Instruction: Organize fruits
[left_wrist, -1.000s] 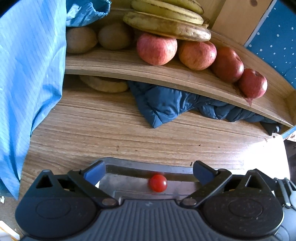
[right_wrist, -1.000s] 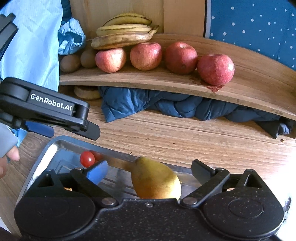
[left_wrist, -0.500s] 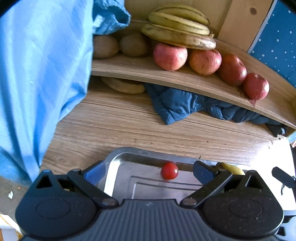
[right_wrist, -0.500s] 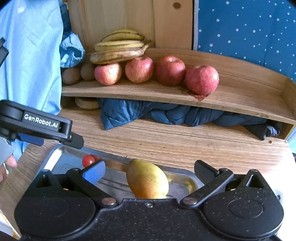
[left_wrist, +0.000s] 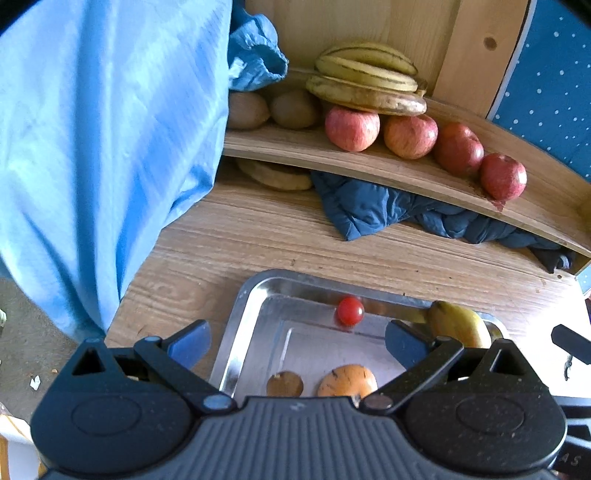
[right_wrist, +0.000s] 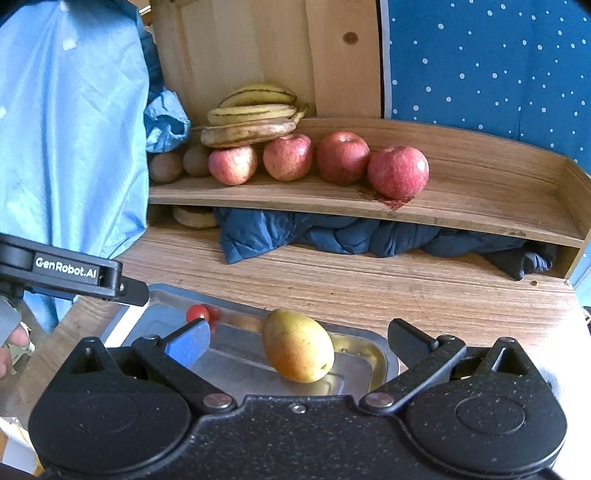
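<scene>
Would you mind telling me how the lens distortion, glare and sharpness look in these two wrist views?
Left wrist view: fisheye bends the shelf into an arc; the metal tray glares along its left rim; the cherry tomato looks slightly soft. Right wrist view: same bowing of the shelf, apples sharp, table's right edge washed out white.

Home: wooden fruit shelf (right_wrist: 332, 199), crumpled jacket (right_wrist: 332, 232).

Table (right_wrist: 369, 288) bears tray (right_wrist: 236, 304), cloth (right_wrist: 332, 232).
</scene>
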